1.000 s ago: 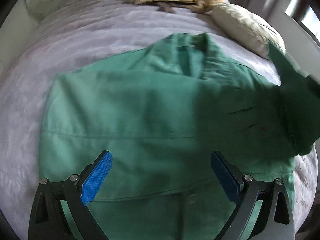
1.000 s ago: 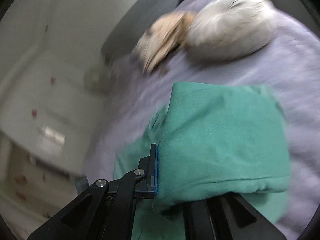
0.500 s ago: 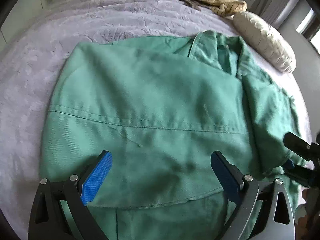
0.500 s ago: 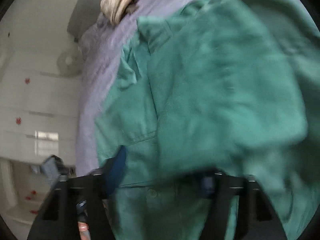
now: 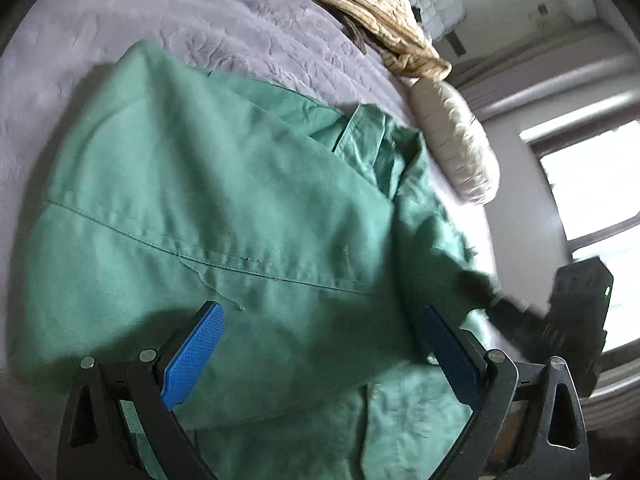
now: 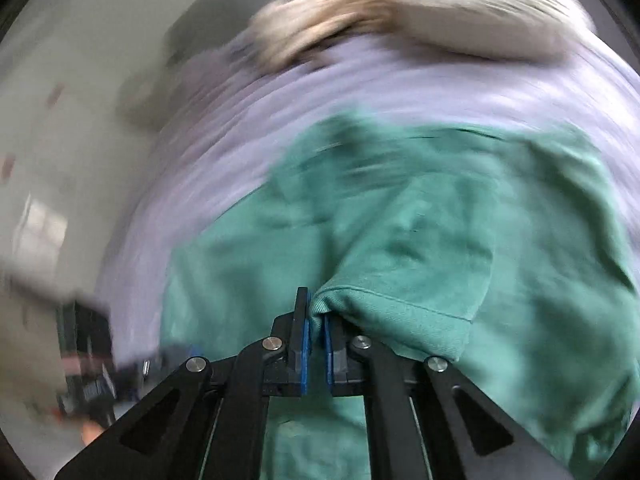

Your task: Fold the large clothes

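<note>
The right gripper has its jaws nipped tight on a hemmed fold of the green shirt, the blue pads all but meeting with cloth bunched between them; the pinched edge leads off toward 3 o'clock as a stitched cuff. The right wrist view is smeared by motion.

The left gripper hovers over the shirt with its jaws spread wide and nothing between the blue pads; whether they touch the cloth cannot be told.

The shirt lies spread across the bed, which is covered in a crinkled lilac bedspread. One side is folded over the body, a stitched seam runs across the middle, and the collar points toward 1 o'clock in the left wrist view. Beyond the collar, at 2 o'clock, rests a cream pillow; a crumpled beige garment sits at 12 o'clock near the bed's far edge. A bright window shows at 3 o'clock, and the black body of the right gripper appears at the bed's edge near 4 o'clock.
</note>
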